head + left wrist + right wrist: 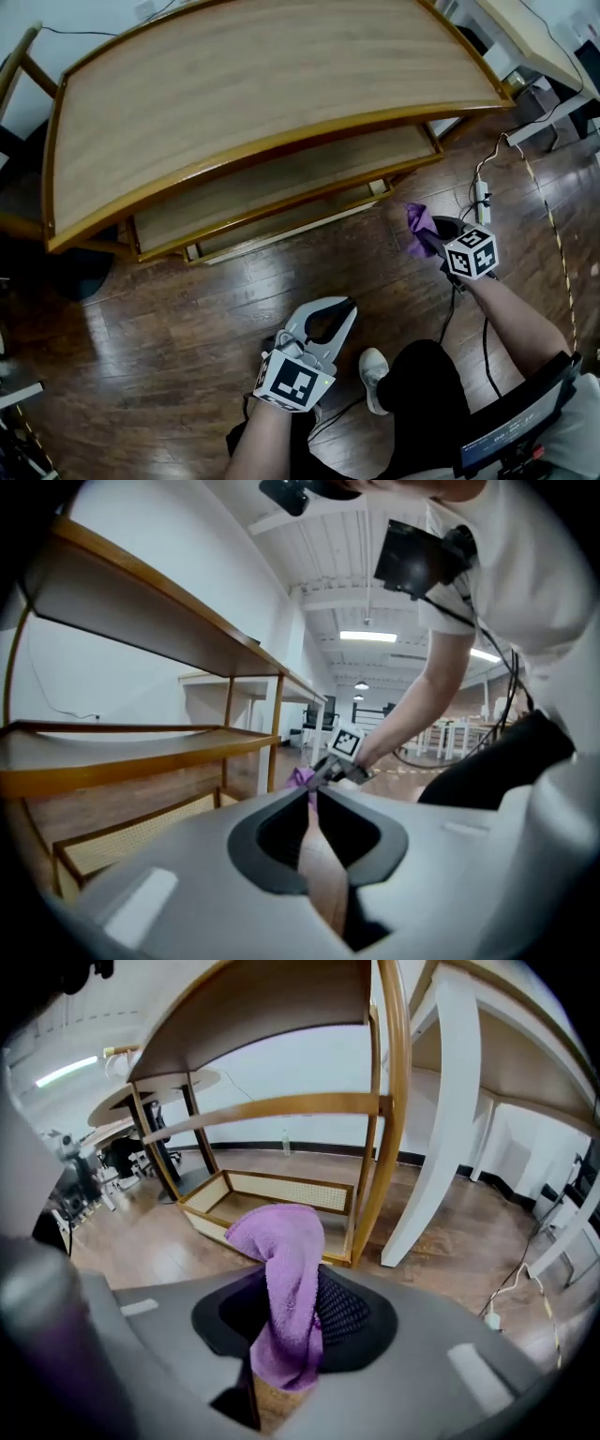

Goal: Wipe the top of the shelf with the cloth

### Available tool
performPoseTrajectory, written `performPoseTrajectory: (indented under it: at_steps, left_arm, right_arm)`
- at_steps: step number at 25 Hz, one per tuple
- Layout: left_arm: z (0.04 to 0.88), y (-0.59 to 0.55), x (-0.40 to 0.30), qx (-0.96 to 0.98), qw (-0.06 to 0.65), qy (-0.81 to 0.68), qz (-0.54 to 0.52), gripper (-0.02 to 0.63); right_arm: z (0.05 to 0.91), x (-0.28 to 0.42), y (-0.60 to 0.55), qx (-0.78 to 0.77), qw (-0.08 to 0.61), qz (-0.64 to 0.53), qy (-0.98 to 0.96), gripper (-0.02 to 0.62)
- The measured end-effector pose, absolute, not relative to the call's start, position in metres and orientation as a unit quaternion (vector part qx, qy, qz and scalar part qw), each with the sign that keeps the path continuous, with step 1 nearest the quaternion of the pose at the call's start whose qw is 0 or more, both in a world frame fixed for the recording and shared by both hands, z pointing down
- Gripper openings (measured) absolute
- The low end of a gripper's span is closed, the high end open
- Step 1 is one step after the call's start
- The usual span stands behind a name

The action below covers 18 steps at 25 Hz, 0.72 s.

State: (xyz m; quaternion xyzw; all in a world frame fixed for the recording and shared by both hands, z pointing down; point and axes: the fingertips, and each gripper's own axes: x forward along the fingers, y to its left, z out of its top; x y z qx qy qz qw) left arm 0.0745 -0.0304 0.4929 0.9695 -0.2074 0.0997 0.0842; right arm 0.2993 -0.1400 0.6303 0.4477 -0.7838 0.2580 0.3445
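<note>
Left gripper [348,305]: jaws together, empty. Right gripper [291,1335]: clamped mid-fold on purple cloth [279,1251], judged soft, light, limp; hold looks adequate for shelf top [262,94].

A purple terry cloth [281,1260] hangs clamped in the grey right gripper's [291,1312] jaws, its top flopped over. Beyond stands a curved-top wooden shelf [281,1105] on brown wood flooring [450,1269], beside a white desk leg [452,1119].

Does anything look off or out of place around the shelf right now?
Nothing stands out. The shelf stands upright with a bare top, the cloth is clamped in the right gripper's jaws down beside it, and the left gripper is shut and empty.
</note>
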Motion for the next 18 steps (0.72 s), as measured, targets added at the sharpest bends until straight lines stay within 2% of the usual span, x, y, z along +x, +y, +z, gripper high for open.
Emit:
performPoseTrajectory:
  at_steps: [5,8,13,18]
  left_arm:
    - [0.483,-0.017,0.041,0.935,0.11,-0.307,0.139,0.038]
    - [0.42,-0.001,0.018,0.926,0.15,-0.316,0.14,0.038]
    - [0.307,0.04,-0.013,0.916,0.141,-0.326,0.184,0.038]
    - [0.203,0.088,-0.018,0.901,0.18,-0.353,0.178,0.035]
  right_arm:
    - [0.546,0.284,-0.086,0.435,0.321,0.28,-0.793,0.123]
    - [0.489,0.271,-0.063,0.421,0.309,0.28,-0.806,0.123]
    - [0.381,0.25,-0.021,0.388,0.307,0.249,-0.832,0.123]
    - [0.276,0.246,0.016,0.373,0.296,0.205,-0.855,0.123]
